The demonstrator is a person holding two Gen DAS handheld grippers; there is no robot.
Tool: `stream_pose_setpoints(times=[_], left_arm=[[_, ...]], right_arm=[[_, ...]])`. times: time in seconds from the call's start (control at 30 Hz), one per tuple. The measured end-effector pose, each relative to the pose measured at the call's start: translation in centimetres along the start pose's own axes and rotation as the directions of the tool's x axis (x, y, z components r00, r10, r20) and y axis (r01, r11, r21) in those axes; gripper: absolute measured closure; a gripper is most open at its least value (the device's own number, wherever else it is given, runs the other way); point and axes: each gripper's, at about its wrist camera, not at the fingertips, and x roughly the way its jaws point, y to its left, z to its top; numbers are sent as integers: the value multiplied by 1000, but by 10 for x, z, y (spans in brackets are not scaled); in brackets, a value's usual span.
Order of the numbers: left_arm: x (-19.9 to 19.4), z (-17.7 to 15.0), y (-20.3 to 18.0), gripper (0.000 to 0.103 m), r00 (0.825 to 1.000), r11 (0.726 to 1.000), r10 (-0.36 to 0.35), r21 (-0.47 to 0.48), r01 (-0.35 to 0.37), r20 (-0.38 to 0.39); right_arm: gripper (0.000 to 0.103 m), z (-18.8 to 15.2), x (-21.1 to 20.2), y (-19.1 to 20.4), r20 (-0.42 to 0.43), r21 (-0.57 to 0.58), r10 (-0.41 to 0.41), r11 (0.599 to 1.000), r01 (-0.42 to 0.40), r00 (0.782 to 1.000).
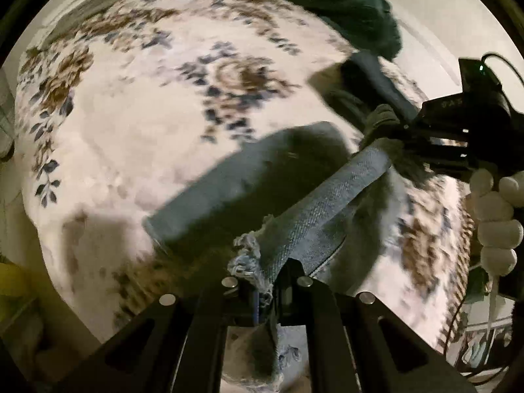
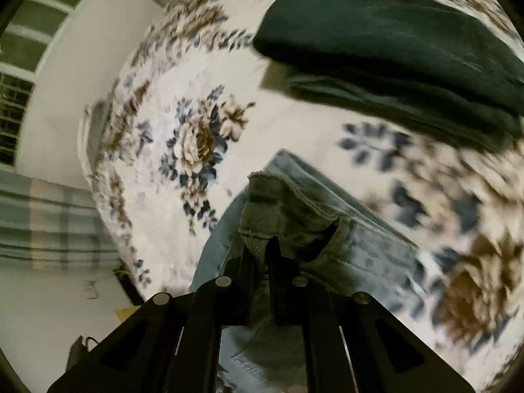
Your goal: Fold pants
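Light blue jeans (image 1: 249, 183) hang lifted above a floral bedspread (image 1: 131, 114). My left gripper (image 1: 267, 281) is shut on the frayed hem of one leg (image 1: 252, 255). That leg stretches taut up to the right gripper (image 1: 393, 137), seen at the right of the left wrist view, held by a white-gloved hand (image 1: 494, 203). In the right wrist view my right gripper (image 2: 265, 255) is shut on the jeans' waistband (image 2: 294, 206), with denim (image 2: 366, 249) draping below and to the right.
A dark green garment (image 2: 393, 42) lies folded on the bedspread (image 2: 183, 104) beyond the jeans; it also shows in the left wrist view (image 1: 344, 3). A white wall (image 2: 75, 98) and plaid curtain (image 2: 49, 222) are at the left of the bed.
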Motion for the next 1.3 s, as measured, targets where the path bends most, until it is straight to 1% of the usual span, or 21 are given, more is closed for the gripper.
stream_pose_setpoints(times=[0.13, 0.3, 0.33, 0.37, 0.4, 0.43, 0.47, 0.5, 0.53, 0.57, 0.63, 0.67, 0.77, 0.83, 0.93, 1.0, 1.03, 1.13, 1.23, 1.27, 1.3], left_arm=[[35, 17, 30, 98, 1000, 999, 26, -32, -26, -12], [70, 29, 51, 96, 998, 996, 5, -91, -11, -63], [72, 28, 53, 96, 997, 994, -2, -111, -6, -71], [73, 28, 56, 93, 997, 991, -6, -134, -5, -80], [73, 27, 60, 88, 996, 987, -7, -160, -7, -86], [69, 24, 59, 70, 997, 985, -5, -172, -9, -81], [66, 22, 60, 40, 997, 984, 6, -176, -19, -73], [60, 20, 60, 31, 998, 983, -19, -181, 9, -52], [55, 18, 57, 25, 999, 982, -37, -186, 29, -39], [48, 15, 55, 21, 999, 981, -31, -191, 25, -29], [35, 10, 51, 15, 1000, 980, 3, -198, -6, -18], [28, 6, 49, 14, 1000, 978, 1, -211, -3, -11], [4, -15, 46, 15, 1000, 953, -4, -301, 8, 15], [-9, -38, 46, 15, 999, 914, -25, -404, 34, 28], [-17, -79, 43, 15, 997, 820, -70, -567, 77, 35], [-13, -105, 34, 15, 996, 761, -83, -644, 76, 20], [-10, -116, 30, 15, 996, 738, -89, -670, 74, 12], [7, -142, 17, 15, 990, 652, -139, -753, 87, -7], [28, -155, 7, 15, 981, 551, -191, -825, 128, 24], [36, -157, 5, 15, 979, 514, -201, -846, 141, 41], [42, -160, 6, 15, 975, 466, -211, -871, 157, 63]], right_arm=[[95, 18, 46, 23, -21, -39, -81, 996, 80, 996], [95, 28, 80, 21, -55, -25, -130, 991, 129, 990], [90, 30, 84, 21, -68, -22, -127, 992, 126, 990], [81, 32, 88, 19, -77, -15, -104, 995, 103, 992], [76, 33, 89, 18, -87, -5, -67, 998, 67, 994], [62, 34, 90, 17, -100, 2, -29, 1000, 29, 995], [40, 33, 86, 16, -105, 6, -1, 1000, 2, 994], [29, 32, 81, 16, -98, 6, 13, 1000, -12, 995], [16, 29, 73, 15, -86, 0, 23, 1000, -23, 996], [15, 25, 65, 14, -80, -13, 29, 999, -30, 996], [11, 16, 48, 12, -73, -43, 1, 999, -5, 997], [9, 10, 40, 8, -70, -55, -6, 998, 2, 997], [8, -12, 17, -15, -86, -62, -17, 998, 12, 996], [8, -28, 5, -35, -104, -50, -23, 999, 18, 994], [8, -54, -7, -69, -128, -35, -31, 999, 27, 991], [8, -69, -9, -91, -152, -17, -25, 1000, 22, 988], [8, -74, -9, -100, -161, -8, -14, 1000, 13, 987], [8, -87, -5, -123, -181, 6, 26, 1000, -25, 983], [8, -90, 2, -136, -190, 1, 70, 997, -71, 979], [8, -90, 4, -139, -192, 1, 84, 996, -85, 978], [8, -89, 8, -143, -196, 4, 99, 995, -100, 976]])
